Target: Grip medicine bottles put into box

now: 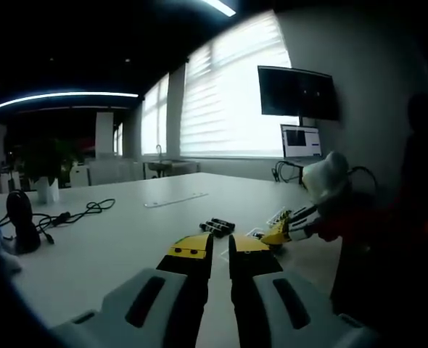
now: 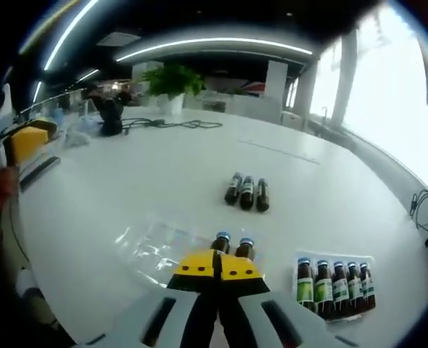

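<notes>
Box: a shallow clear plastic tray (image 2: 335, 259) on the white table (image 2: 127, 196), holding five small dark glass bottles with blue caps (image 2: 335, 284) side by side, caps toward the table's far side.
Loose bottles: three dark bottles (image 2: 247, 193) lie together beyond the tray toward the table's middle, long axes pointing away from the right gripper.
Pair at gripper: two blue-capped bottles (image 2: 233, 246) sit just past the right gripper (image 2: 218, 267), beside a clear plastic sheet (image 2: 152, 246).
Right gripper: yellow-tipped jaws pressed together, nothing between them.
Left gripper (image 1: 220, 250): jaws slightly apart, empty, well back from the bottles.
</notes>
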`<state>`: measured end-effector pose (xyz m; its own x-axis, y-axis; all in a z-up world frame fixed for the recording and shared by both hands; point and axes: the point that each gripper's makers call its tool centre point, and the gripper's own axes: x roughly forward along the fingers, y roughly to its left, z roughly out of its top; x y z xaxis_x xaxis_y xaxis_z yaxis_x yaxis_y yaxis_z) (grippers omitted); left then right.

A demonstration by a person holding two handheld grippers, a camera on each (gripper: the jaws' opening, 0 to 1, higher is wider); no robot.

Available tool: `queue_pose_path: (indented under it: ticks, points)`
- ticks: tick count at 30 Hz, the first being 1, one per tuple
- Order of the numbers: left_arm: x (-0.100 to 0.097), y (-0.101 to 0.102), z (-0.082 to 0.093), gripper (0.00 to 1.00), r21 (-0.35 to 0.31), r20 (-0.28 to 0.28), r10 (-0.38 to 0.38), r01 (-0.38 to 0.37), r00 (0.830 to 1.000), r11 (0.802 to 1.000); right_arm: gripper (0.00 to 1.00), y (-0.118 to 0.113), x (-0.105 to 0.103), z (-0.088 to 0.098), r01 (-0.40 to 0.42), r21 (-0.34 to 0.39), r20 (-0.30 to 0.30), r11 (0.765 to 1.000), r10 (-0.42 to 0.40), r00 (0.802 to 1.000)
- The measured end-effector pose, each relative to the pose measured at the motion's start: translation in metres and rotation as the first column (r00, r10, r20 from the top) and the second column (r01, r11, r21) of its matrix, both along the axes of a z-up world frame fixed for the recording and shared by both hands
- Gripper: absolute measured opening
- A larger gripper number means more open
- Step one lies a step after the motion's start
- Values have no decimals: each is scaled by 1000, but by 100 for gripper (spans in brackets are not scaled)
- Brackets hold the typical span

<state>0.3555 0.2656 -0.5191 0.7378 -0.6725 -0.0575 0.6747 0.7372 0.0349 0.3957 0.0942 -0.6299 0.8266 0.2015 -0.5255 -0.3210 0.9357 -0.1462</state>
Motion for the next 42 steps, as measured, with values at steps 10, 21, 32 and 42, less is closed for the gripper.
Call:
queue_pose_path:
  ticks: [10, 21, 32, 42]
  points:
    - [1, 3, -1, 3, 5, 0, 5, -5, 1000, 1000, 0, 5, 2, 2, -59, -83, 61, 995, 64, 996]
    - [0, 0, -2, 3, 14, 3, -2, 2, 1000, 1000, 0, -3, 9, 13, -59, -48, 106, 997, 64, 992]
    - [1, -1, -3, 3, 13, 0, -3, 3, 1000, 1000, 5, -15, 25, 35, -54, -1, 151, 999, 54, 987]
    - [2, 2, -2, 3, 11, 0, 4, -4, 1000, 1000, 8, -24, 44, 43, -43, -14, 165, 999, 44, 985]
